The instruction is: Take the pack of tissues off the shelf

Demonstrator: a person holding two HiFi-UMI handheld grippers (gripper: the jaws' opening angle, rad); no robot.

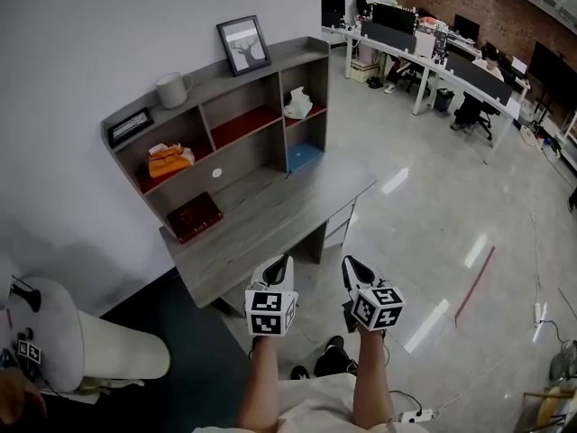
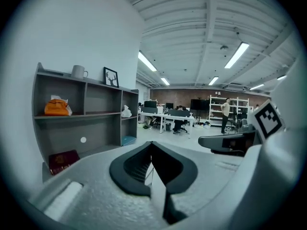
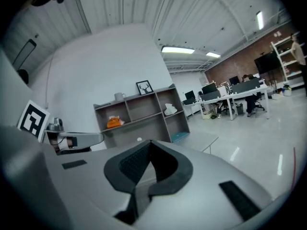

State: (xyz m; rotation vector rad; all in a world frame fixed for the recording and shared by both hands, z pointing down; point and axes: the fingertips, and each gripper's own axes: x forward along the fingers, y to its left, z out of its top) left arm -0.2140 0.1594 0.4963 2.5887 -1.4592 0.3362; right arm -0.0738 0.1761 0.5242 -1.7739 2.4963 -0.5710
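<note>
A glossy grey floor (image 1: 433,242) spreads out to rows of white office desks (image 1: 424,48) far back by a brick wall. Against the near white wall stands a grey wooden desk (image 1: 270,224), and on its back edge sits a grey shelf unit (image 1: 270,79) with open compartments.

In front of the desk, apart from it, the person holds both tools side by side. The left gripper (image 1: 281,262) has its jaws pressed together with nothing between them; the right gripper (image 1: 350,264) is the same – tips closed, empty.

A black picture frame (image 1: 243,44) leans on the shelf's top at the right. A dark red book (image 1: 194,216) lies flat on the desk top under the left compartments. The pack of tissues (image 1: 169,161) – orange, with white tissue showing at its top – sits in the upper left compartment, well apart from both grippers. A pale mug (image 1: 171,89) stands on the shelf's top above it, and a crumpled white thing (image 1: 298,104) rests in the upper right compartment.
</note>
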